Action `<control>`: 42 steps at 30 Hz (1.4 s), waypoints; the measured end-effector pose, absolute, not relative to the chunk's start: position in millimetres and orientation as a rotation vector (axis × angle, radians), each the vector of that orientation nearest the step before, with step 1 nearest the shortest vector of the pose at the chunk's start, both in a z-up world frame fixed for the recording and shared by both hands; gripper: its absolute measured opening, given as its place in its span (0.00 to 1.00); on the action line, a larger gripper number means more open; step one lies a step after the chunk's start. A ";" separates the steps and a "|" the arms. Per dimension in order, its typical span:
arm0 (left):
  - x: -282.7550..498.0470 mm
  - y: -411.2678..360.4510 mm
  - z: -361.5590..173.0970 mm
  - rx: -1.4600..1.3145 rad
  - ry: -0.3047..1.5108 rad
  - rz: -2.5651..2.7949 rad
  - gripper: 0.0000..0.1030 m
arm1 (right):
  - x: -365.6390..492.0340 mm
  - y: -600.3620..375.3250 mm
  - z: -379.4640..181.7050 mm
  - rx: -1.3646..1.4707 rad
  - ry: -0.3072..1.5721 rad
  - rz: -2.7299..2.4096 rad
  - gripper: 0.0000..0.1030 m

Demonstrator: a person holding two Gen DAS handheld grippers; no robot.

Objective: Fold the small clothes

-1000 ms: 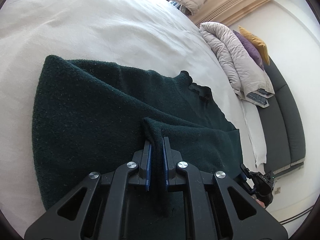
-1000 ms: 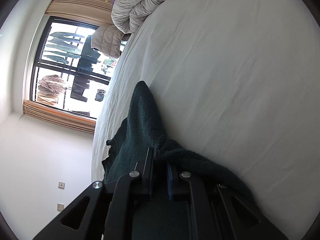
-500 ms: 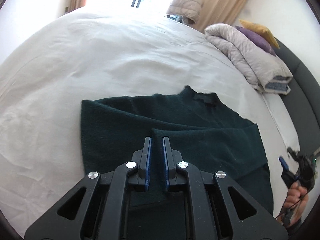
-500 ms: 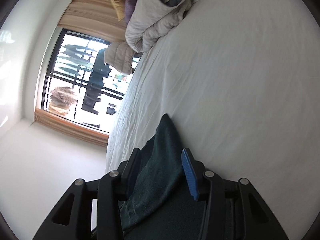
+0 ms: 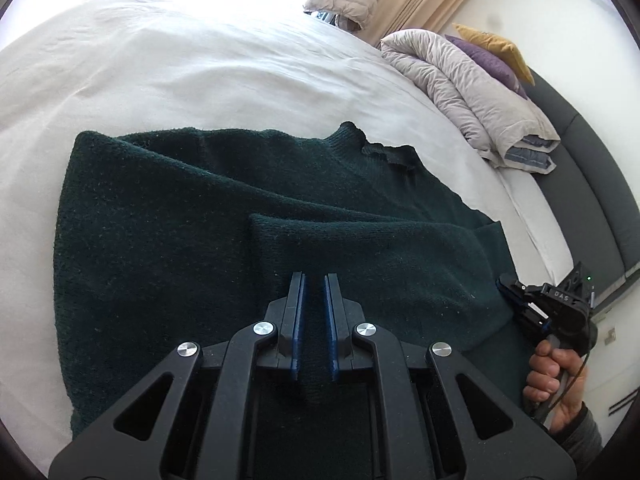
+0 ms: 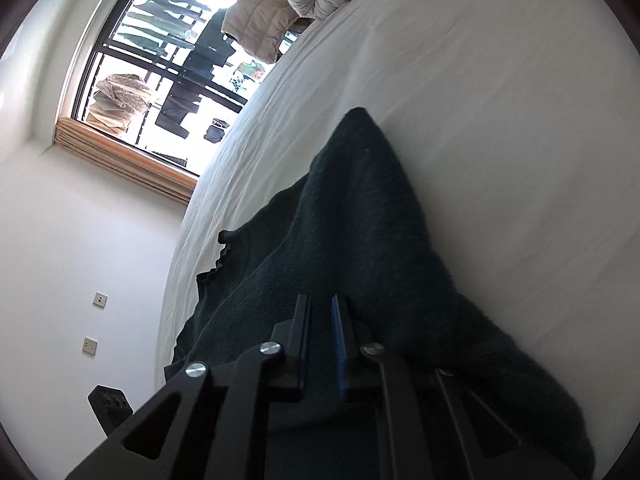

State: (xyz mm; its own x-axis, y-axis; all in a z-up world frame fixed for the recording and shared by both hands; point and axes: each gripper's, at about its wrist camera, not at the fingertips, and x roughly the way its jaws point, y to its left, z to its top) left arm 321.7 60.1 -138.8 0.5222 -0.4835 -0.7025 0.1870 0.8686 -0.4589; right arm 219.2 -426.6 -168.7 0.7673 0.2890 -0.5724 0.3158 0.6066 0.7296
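We see a dark green knitted sweater (image 5: 192, 216) spread on a wide bed covered by a white sheet (image 5: 200, 72). One folded layer of it lies over the body, its edge just ahead of our left gripper (image 5: 314, 280).

The left gripper is pinched tight on a fold of the knit, as it was a second ago. Since then its view has swung from tilted to nearly level, and the raised ridge of cloth it held up has flattened into that folded layer.

The right gripper (image 6: 320, 304), seen from the left camera in a person's hand (image 5: 556, 380) at the sweater's far edge, has just been closing after opening wide half a second ago. Its jaws now stand almost together with knit between them, so we judge it has taken a fresh grip.

We think one fold is laid and the next is being set up.

The fisheye rim and the gripper bodies hide the sweater's near edge, and dark wool blurs the layers.
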 end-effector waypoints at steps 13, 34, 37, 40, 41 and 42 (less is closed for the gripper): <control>250.2 51.8 -121.3 -0.115 0.898 -0.271 0.11 | 189.8 -392.9 -129.9 0.783 0.661 0.063 0.64; -55.1 106.5 -21.3 -0.015 0.340 -0.195 1.00 | -54.2 -287.9 4.1 0.072 0.251 -0.250 1.00; -73.5 96.4 -8.5 0.042 0.334 -0.252 1.00 | -69.8 -279.6 12.1 0.045 0.268 -0.247 1.00; -92.9 85.5 -5.1 0.147 0.305 -0.258 1.00 | -83.4 -266.0 12.4 -0.012 0.293 -0.236 1.00; -98.0 79.6 -8.1 0.203 0.298 -0.267 1.00 | -88.1 -260.3 8.8 -0.043 0.315 -0.234 1.00; -104.9 72.0 -14.1 0.283 0.298 -0.275 1.00 | -92.7 -254.4 3.8 -0.076 0.339 -0.227 1.00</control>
State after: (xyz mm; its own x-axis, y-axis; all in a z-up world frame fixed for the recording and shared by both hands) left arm -104.9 72.0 -14.1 0.9196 -0.2225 -0.3237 0.3051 0.9237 0.2317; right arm -92.7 -254.3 3.8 0.9180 -0.2337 -0.3204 0.2082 0.9716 -0.1121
